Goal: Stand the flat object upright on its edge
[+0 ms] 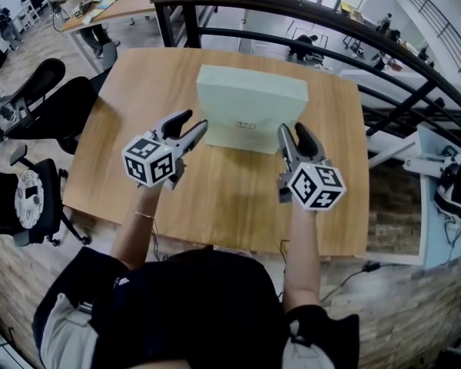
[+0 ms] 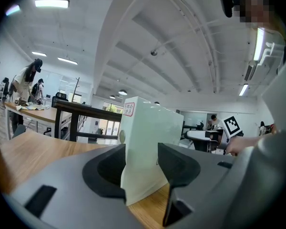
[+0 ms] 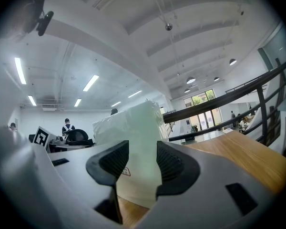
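Person's dark-clad shoulders and two bare forearms, at the bottom of the head view, nearest the lens. Left gripper (image 1: 194, 129) and right gripper (image 1: 292, 135), each with a black-and-white marker cube, set at the two ends of the box (image 1: 250, 102). Box: pale green, flat, raised on a long edge with its broad face towards the person; whether that lower edge bears fully on the wood cannot be told. Wooden table (image 1: 215, 198): a bare strip lies between the box and the near edge, with open board to either side, the box standing well in from both side edges. Black railing (image 1: 292, 14) runs close behind the far edge; office chair (image 1: 54, 102) stands off the left edge. Left gripper (image 2: 142, 163): jaws narrowly parted and clamped on a lower corner of the box (image 2: 150, 137), pads against both faces. Right gripper (image 3: 142, 163): jaws likewise closed on the opposite end of the box (image 3: 138, 128). Markings: red-framed label (image 2: 128, 109) at an upper corner, characters illegible; small red triangle mark (image 3: 126, 171) low on the face; small print (image 1: 246, 125) low on the broad face, unreadable.
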A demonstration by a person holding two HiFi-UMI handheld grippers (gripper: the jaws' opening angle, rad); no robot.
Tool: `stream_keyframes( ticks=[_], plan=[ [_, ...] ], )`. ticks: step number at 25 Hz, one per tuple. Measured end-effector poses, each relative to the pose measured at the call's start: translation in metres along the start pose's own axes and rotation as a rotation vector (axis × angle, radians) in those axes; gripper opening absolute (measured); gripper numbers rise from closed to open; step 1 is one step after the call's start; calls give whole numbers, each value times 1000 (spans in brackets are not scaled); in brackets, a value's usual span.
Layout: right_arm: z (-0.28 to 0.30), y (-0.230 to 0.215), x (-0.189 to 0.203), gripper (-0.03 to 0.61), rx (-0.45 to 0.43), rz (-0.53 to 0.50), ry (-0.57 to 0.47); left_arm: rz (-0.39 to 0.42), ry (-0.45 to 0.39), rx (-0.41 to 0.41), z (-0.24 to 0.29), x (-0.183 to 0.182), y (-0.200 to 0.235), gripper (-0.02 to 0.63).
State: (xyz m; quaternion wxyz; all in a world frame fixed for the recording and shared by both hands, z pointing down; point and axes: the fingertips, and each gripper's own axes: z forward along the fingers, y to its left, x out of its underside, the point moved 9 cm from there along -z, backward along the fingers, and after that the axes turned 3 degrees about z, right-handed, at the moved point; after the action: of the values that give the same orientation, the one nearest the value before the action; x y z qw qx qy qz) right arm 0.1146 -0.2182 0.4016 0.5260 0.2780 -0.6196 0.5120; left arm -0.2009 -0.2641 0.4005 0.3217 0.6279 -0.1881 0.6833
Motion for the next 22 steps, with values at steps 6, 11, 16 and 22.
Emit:
stream_keyframes(
  ticks=[6, 11, 16, 22],
  plan=[
    [-12, 10, 2, 173, 2, 1, -11, 9, -10, 6, -9, -2, -11, 212],
    [-26, 18, 3, 153, -3, 4, -18, 15, -29, 16, -17, -3, -21, 197],
    [-36, 27, 4, 90, -17, -7, -17, 15, -43, 1, -26, -2, -30, 94],
    [-49, 36, 6, 57, -38, -13, 9, 10, -38, -18, -36, -2, -43, 66]
  ],
)
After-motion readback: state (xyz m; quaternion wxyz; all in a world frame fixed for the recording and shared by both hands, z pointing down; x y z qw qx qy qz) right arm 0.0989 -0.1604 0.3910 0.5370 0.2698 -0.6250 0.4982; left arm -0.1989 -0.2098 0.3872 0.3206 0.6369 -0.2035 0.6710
